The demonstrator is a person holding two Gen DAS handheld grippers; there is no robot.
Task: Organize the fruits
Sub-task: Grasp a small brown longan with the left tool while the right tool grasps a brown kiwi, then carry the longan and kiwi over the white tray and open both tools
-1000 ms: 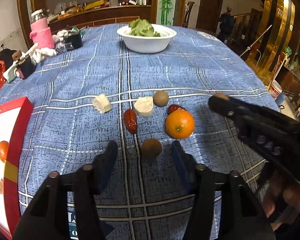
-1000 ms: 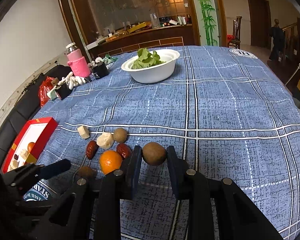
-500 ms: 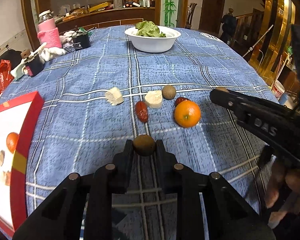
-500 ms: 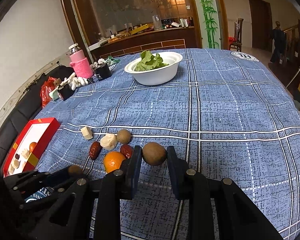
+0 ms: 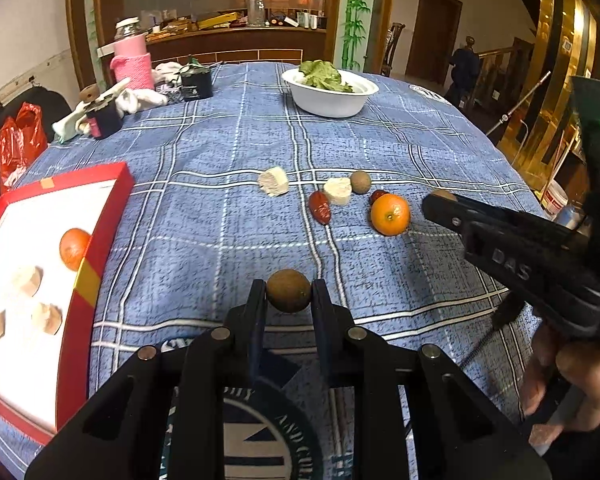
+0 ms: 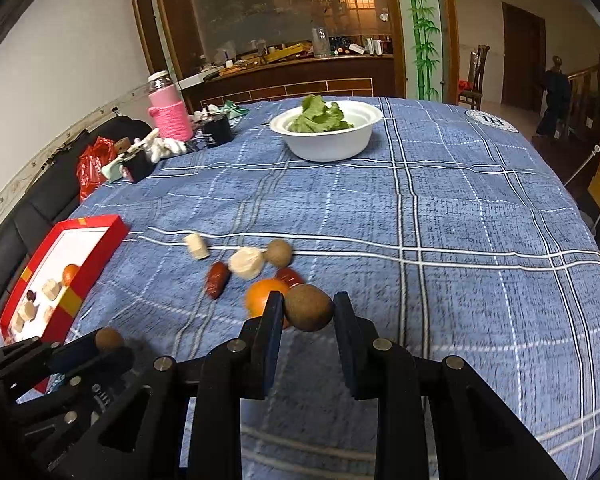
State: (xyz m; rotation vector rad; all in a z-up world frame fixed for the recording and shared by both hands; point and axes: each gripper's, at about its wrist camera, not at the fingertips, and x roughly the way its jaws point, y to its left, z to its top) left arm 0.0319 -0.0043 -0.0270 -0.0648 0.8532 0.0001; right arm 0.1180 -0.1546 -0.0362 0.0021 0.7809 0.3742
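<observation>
My left gripper (image 5: pixel 289 291) is shut on a small brown round fruit (image 5: pixel 289 290) and holds it above the blue checked cloth. My right gripper (image 6: pixel 308 309) is shut on a second brown fruit (image 6: pixel 309 307), also lifted. An orange (image 5: pixel 390 214), two red dates (image 5: pixel 320 207), two pale chunks (image 5: pixel 274 181) and a third brown fruit (image 5: pixel 360 181) lie in a loose group on the cloth. A red box (image 5: pixel 100 236) at the left holds an orange, pale chunks and a dark date.
A white bowl of green leaves (image 5: pixel 330 92) stands far back. A pink bottle (image 5: pixel 132 62), a black cup (image 5: pixel 196 82) and white gloves sit at the back left. The table edge falls away at the right.
My left gripper closed on the brown fruit, lifted it and swung left, bringing the red box into view. My right gripper kept its fruit and shifted left over the orange.
</observation>
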